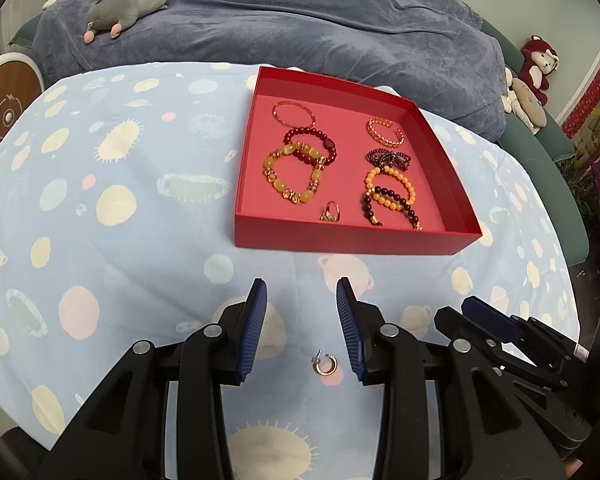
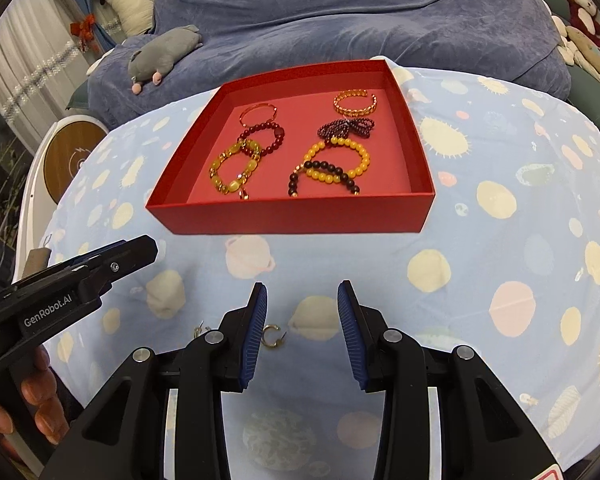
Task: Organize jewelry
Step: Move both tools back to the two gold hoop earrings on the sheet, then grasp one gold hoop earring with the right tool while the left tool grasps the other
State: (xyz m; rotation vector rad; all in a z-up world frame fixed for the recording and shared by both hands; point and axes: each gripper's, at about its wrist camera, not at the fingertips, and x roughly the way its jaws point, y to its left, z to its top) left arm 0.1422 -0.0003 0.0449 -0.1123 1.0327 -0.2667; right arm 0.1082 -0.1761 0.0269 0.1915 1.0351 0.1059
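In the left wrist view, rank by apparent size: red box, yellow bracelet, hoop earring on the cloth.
1. red box
2. yellow bracelet
3. hoop earring, smallest-looking though nearest the camera.

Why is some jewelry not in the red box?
A small hoop earring lies on the cloth in front of the red box, between the open left gripper fingers. All the bracelets are already inside the box.

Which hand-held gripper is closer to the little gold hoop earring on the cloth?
Left. The left hand-held gripper has the hoop earring on the cloth between its open fingers. The right hand-held gripper sits beside it, to the earring's right.
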